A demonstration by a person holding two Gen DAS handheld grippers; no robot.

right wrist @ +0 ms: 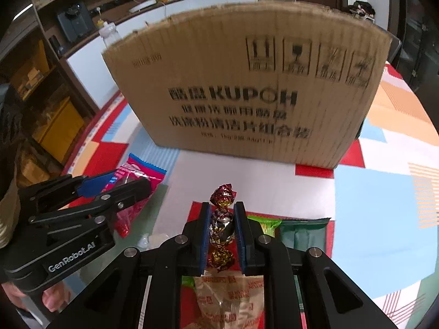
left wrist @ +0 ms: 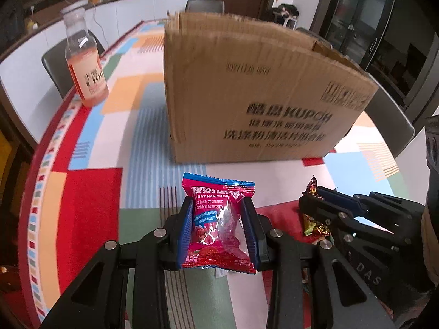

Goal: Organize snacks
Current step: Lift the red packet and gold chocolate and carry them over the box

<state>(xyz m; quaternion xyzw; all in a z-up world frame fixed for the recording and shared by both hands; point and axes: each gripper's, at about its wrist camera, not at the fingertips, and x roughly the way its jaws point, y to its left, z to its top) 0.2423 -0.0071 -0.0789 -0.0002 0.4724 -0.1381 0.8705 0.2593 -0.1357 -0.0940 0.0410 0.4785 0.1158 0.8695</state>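
My left gripper (left wrist: 218, 201) is shut on a red yoghurt-hawthorn snack packet (left wrist: 216, 219), which stands upright between the blue pads, clear of the tablecloth. From the right wrist view the same gripper (right wrist: 131, 179) and packet (right wrist: 142, 172) show at the left. My right gripper (right wrist: 222, 205) is shut on a foil-wrapped candy (right wrist: 222, 219) whose twisted ends stick out above and below the pads. In the left wrist view that gripper (left wrist: 315, 194) is at the right, with the candy (left wrist: 312, 185) poking past its tips. A tall cardboard box (right wrist: 247, 82) stands just beyond both grippers.
A dark green packet (right wrist: 299, 233), a light green one (right wrist: 264, 223) and a clear packet with red print (right wrist: 230, 296) lie under my right gripper. A bottle of orange drink (left wrist: 86, 63) stands at the table's left edge. A colourful patterned cloth (left wrist: 90, 192) covers the table, with chairs around it.
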